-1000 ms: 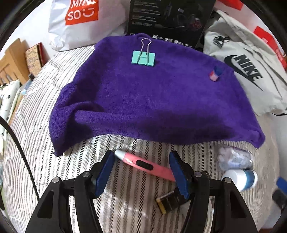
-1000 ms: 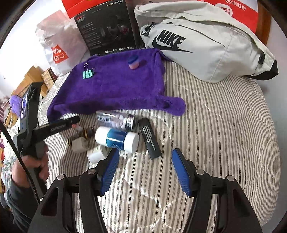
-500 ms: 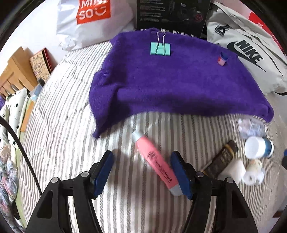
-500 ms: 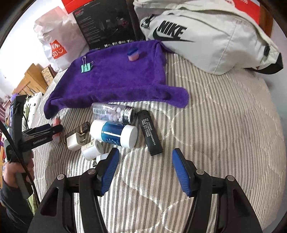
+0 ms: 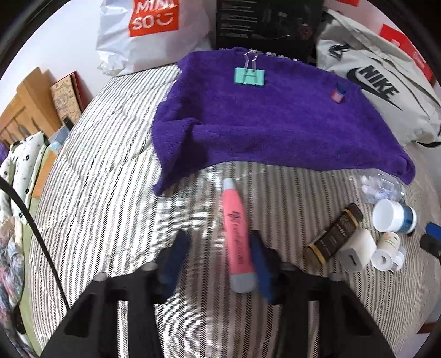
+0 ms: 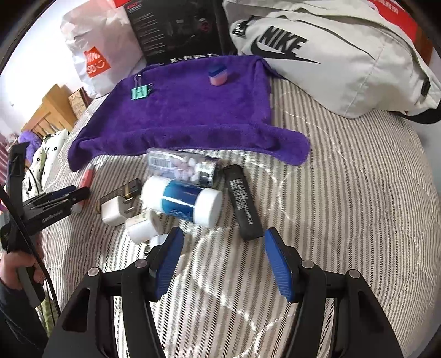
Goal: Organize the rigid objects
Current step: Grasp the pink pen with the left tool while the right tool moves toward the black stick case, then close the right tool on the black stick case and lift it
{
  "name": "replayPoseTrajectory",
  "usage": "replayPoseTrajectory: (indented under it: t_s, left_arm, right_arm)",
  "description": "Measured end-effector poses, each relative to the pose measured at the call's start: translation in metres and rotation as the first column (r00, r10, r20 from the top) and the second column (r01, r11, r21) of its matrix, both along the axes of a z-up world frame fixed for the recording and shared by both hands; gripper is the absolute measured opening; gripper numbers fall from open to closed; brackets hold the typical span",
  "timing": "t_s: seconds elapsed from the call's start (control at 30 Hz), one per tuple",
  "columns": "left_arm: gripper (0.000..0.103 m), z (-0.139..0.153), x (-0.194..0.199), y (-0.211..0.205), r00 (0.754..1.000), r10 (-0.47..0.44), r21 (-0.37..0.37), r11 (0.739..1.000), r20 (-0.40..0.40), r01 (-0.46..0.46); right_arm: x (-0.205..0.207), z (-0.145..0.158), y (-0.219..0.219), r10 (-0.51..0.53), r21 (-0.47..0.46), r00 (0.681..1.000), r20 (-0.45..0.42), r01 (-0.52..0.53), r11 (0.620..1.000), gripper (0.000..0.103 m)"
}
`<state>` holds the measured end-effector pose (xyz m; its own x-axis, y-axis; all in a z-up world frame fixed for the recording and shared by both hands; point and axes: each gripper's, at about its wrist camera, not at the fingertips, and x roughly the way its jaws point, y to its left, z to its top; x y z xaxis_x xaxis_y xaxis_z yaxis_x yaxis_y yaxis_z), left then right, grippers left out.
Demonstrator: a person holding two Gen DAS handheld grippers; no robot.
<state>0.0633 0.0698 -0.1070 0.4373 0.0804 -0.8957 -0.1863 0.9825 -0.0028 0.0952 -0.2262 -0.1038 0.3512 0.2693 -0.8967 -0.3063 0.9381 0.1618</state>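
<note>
While hidden leftward, black bar [image 6: 242, 203] shows rightward.

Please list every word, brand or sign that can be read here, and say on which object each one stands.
"MINI SO" with a smile sign: orange panel on the white plastic bag.
"NIKE" with swoosh: grey fabric bag.
Black cardboard box: print too small.
Pink marker pen, black rectangular bar, clear pill bottle: print blurred, unreadable.

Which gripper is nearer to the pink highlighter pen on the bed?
Left. The left gripper has the pink highlighter between its open fingers, against one of them. The right gripper hovers open apart from it, beyond the white charger.
</note>
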Motion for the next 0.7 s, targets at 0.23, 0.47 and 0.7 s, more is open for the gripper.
replayPoseTrajectory:
  t_s: [0.23, 0.47, 0.7]
  left_arm:
    - [0.016, 0.001, -0.003, -0.012, 0.998, -0.062, 0.006, 0.998, 0.028, 0.061]
    - [0.016, 0.0, -0.002, -0.008, 0.997, -0.07, -0.016, 0.997, 0.022, 0.07]
    - [0.016, 0.0, 0.0, -0.008, 0.997, -0.068, -0.017, 0.998, 0.019, 0.068]
  right_arm:
    - [0.016, -0.008, -0.015, -0.044, 0.014, 0.999, 0.016, 0.044, 0.999, 0.061]
    - [0.032, -0.022, -0.007, -0.006, -0.038, 0.999, 0.033, 0.007, 0.999, 0.058]
    - [0.029, -0.033, 0.019, 0.112, -0.158, 0.988, 0.109, -0.094, 0.983, 0.029]
